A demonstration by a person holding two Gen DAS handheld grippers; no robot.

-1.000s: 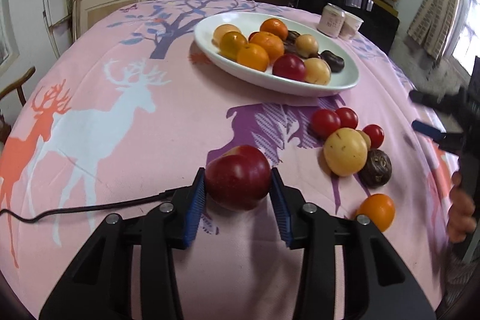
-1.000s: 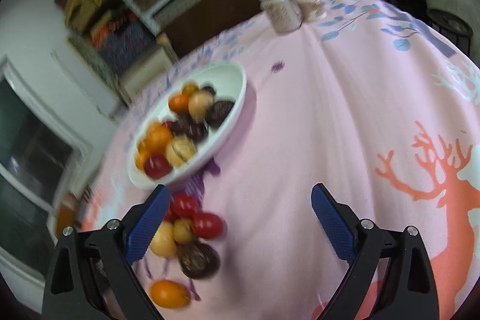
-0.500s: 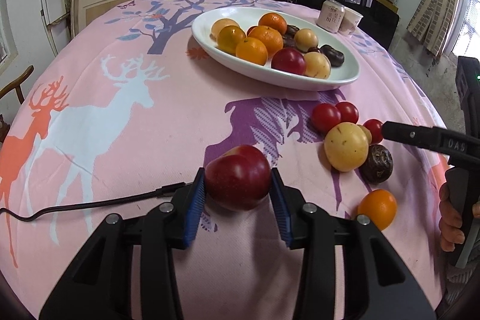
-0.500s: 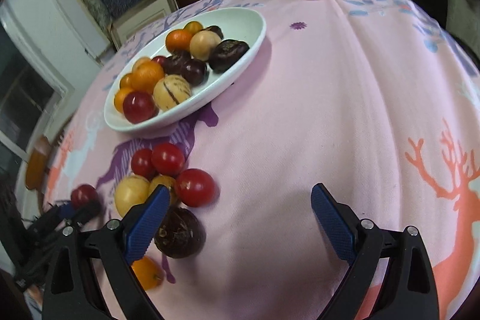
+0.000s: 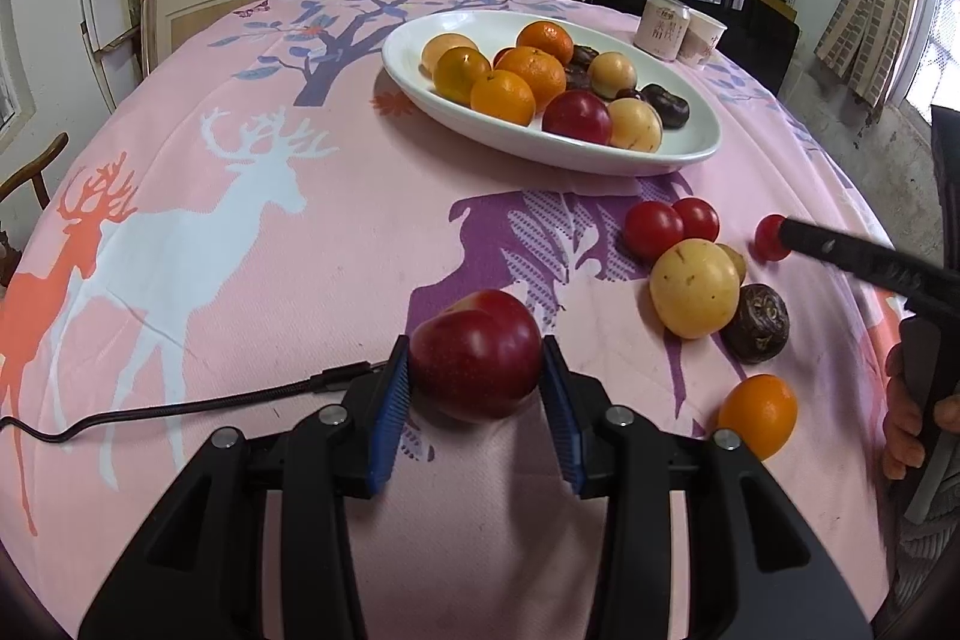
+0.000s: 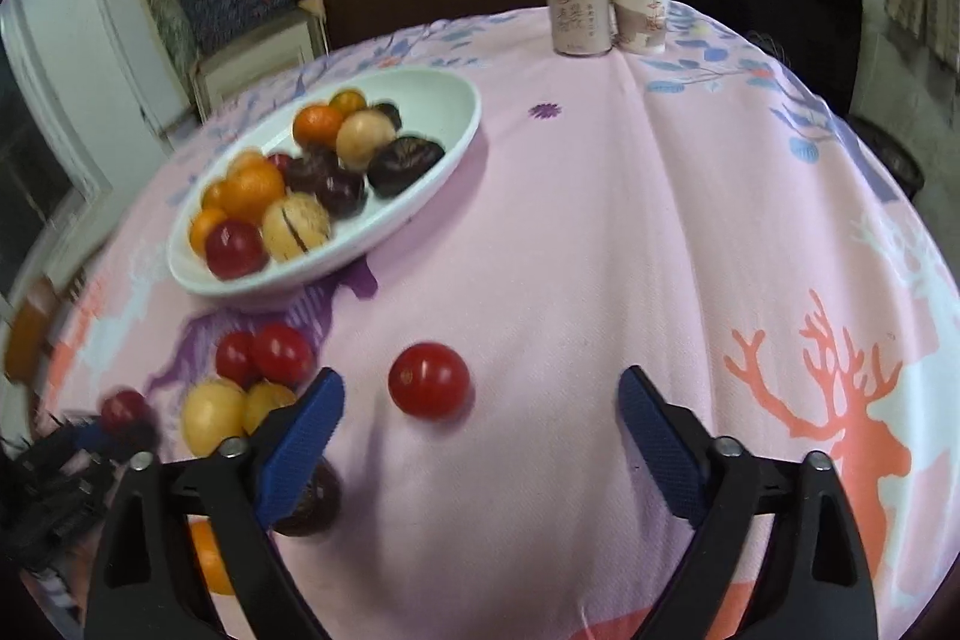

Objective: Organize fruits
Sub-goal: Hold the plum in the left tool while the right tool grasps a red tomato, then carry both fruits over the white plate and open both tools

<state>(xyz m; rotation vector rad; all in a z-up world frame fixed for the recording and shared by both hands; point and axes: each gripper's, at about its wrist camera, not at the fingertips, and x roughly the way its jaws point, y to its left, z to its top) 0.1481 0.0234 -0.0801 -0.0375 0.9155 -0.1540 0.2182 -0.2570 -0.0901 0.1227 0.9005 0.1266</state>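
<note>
My left gripper (image 5: 477, 382) is shut on a dark red apple (image 5: 477, 355), held above the pink cloth. A white oval plate (image 5: 690, 142) beyond it holds oranges, pale and dark fruits; it also shows in the right wrist view (image 6: 456, 100). My right gripper (image 6: 480, 424) is open and empty, with a lone red tomato (image 6: 428, 379) just ahead between its fingers; the tomato shows half hidden in the left view (image 5: 768, 238). Loose fruits lie left of it: two red tomatoes (image 6: 267, 355), yellow fruits (image 6: 213, 415), a dark fruit (image 6: 312, 505), an orange (image 6: 210, 556).
A drink can (image 6: 579, 13) and a paper cup (image 6: 642, 13) stand at the table's far edge. A black cable (image 5: 180, 406) lies on the cloth at the left. Shelves and a chair back stand behind the table.
My right gripper has swung round and come down over the lone red tomato. My left gripper still holds the apple and has lifted slightly, drawing the plate a little closer.
</note>
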